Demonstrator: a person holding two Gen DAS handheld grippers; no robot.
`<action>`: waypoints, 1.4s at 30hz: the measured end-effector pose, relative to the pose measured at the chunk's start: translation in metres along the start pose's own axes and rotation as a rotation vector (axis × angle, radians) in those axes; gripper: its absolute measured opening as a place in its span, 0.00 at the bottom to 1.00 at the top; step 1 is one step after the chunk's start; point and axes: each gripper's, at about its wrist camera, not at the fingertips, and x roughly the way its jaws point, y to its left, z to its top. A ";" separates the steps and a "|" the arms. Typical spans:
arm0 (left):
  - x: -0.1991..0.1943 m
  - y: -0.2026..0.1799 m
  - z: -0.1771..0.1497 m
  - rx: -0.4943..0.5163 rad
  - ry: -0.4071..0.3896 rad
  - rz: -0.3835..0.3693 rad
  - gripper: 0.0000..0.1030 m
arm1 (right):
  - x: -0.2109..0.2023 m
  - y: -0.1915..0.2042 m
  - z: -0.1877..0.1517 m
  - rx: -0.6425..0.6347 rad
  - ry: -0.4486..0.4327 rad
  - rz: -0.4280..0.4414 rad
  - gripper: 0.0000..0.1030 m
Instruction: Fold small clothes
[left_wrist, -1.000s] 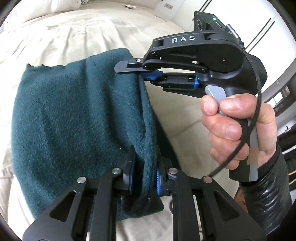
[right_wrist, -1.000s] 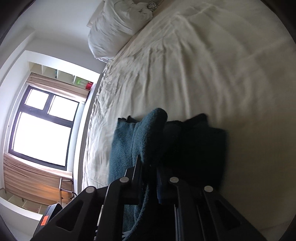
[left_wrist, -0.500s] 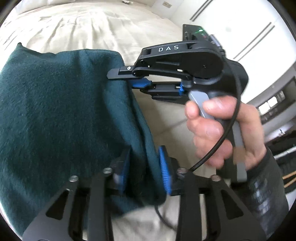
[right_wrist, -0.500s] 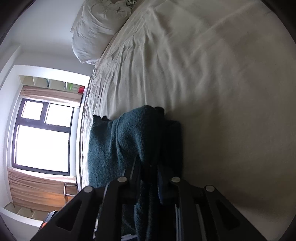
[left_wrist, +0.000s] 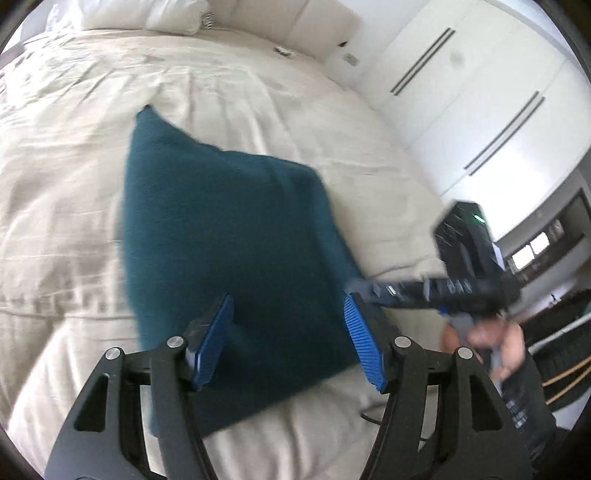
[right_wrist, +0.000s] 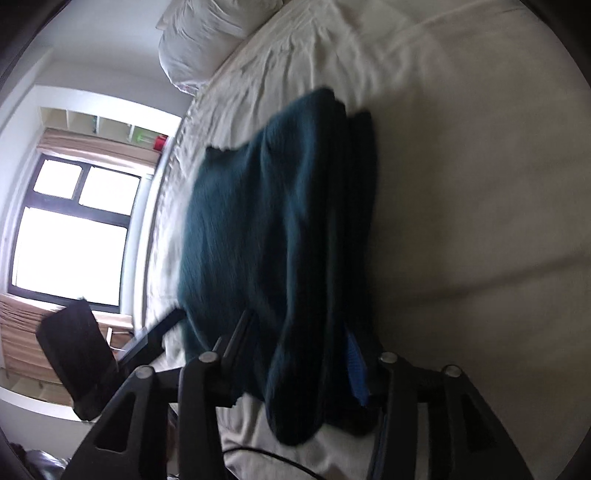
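— Were your jaws gripping anything?
— No. My left gripper (left_wrist: 288, 339) had just been opening, pads clear; my right gripper (right_wrist: 299, 354) too, loosely straddling the folded teal garment (left_wrist: 229, 236) lying on the bed (left_wrist: 74, 192).

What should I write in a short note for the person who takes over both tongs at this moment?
Left tongs: open, jaws just widened, holding nothing, above the near edge of the teal garment.
Right tongs: jaws just opening; a fold of the garment still lies between them, no longer pinched.
Garment: on the bed, folded over itself into a thick rectangle.
Done: this fold is laid down.
Left: pull both tongs clear, probably smooth it or fold once more.
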 end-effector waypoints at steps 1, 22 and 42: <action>0.002 0.008 0.003 -0.011 0.011 0.004 0.59 | 0.001 0.002 -0.005 -0.011 -0.001 -0.022 0.24; 0.036 0.021 -0.018 0.004 -0.017 0.003 0.59 | -0.028 -0.032 -0.031 0.061 -0.101 0.017 0.25; 0.128 0.065 0.074 0.129 -0.052 0.268 0.57 | 0.028 0.022 0.059 0.028 -0.215 0.096 0.28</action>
